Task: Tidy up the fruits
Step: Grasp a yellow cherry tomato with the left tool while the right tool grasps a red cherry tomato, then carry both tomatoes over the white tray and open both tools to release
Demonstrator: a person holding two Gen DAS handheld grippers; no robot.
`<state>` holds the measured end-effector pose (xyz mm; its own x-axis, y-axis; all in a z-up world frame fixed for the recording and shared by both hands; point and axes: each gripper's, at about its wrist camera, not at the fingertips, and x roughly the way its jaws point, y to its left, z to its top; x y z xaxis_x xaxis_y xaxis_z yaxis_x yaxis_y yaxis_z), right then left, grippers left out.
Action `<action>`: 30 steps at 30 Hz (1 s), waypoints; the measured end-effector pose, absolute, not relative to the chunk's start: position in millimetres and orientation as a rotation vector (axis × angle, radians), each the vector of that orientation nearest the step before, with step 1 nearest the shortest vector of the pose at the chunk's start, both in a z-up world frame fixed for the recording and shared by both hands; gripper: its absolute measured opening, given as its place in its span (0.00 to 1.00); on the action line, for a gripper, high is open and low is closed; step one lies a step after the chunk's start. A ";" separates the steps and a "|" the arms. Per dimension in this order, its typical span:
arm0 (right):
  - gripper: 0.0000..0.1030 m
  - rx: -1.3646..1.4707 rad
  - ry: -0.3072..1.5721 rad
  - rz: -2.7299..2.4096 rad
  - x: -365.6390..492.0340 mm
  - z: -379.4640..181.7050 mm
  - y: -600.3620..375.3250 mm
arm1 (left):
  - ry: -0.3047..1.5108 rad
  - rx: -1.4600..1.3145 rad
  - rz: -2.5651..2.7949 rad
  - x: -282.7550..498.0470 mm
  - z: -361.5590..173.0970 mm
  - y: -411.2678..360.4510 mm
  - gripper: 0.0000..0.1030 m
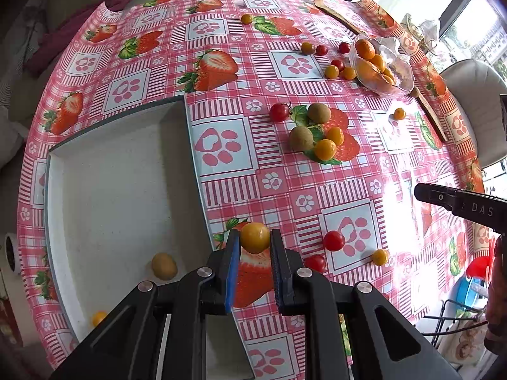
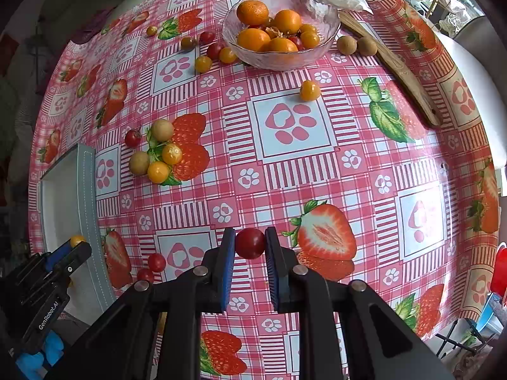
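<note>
Two grippers each carry one fruit. From the left wrist, the left gripper (image 1: 254, 241) has its jaws clamped on a yellow tomato (image 1: 255, 237), held above the counter (image 1: 285, 171) just right of the white tray (image 1: 120, 174); a brown fruit (image 1: 164, 266) already lies in the tray; the release should probably come only once the tomato is well inside the rim, low, so it does not roll out; the gripper points forward, roughly level. From the right wrist, the right gripper (image 2: 250, 243) has its jaws clamped on a red tomato (image 2: 250, 243), over the counter, well apart from the glass bowl (image 2: 329, 28); a gentle squeeze seems wise, since the skin looks soft; the left gripper shows at lower left beside the tray.
</note>
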<state>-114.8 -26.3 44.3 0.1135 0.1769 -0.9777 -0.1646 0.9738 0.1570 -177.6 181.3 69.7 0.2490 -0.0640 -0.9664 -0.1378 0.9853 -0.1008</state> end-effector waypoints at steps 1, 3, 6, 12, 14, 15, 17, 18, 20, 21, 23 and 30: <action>0.20 0.004 1.436 0.256 -116.8 44.9 -21.1 | 1.318 -0.184 0.057 -181.5 70.9 186.0 0.19; 0.20 -0.006 1.436 0.269 -121.1 47.3 -12.5 | 1.314 -0.196 0.075 -188.8 72.0 194.9 0.19; 0.20 -0.021 1.437 0.295 -126.8 50.4 5.0 | 1.306 -0.212 0.106 -200.4 73.7 211.6 0.19; 0.20 -0.078 1.435 0.387 -136.7 56.0 55.3 | 1.294 -0.234 0.183 -220.5 73.9 250.1 0.19; 0.20 -0.095 1.433 0.422 -139.1 57.5 74.4 | 1.289 -0.241 0.213 -224.8 73.4 264.2 0.19; 0.20 -0.103 1.433 0.441 -140.0 57.9 84.9 | 1.286 -0.243 0.228 -226.3 73.3 270.9 0.19; 0.20 -0.120 1.431 0.477 -141.8 58.8 105.4 | 1.280 -0.248 0.261 -228.3 72.5 285.2 0.19; 0.20 -0.129 1.430 0.496 -142.2 59.3 116.2 | 1.277 -0.253 0.275 -228.7 71.6 292.3 0.19; 0.20 -0.144 1.429 0.532 -142.6 59.5 136.5 | 1.273 -0.263 0.303 -227.7 68.7 305.7 0.19; 0.20 -0.150 1.430 0.549 -142.4 59.1 147.1 | 1.273 -0.269 0.317 -226.4 66.7 311.8 0.19; 0.20 -0.167 1.431 0.581 -141.0 57.1 167.9 | 1.274 -0.283 0.340 -222.6 61.1 323.1 0.19; 0.20 -0.200 1.477 0.649 -129.2 32.5 231.9 | 1.290 -0.293 0.378 -205.8 38.6 340.7 0.19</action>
<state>-129.2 231.9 32.5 -0.0387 0.2810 -0.9589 -0.5166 0.8158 0.2599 -205.8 340.7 38.6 0.2305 0.1086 -0.9670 -0.4301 0.9028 -0.0011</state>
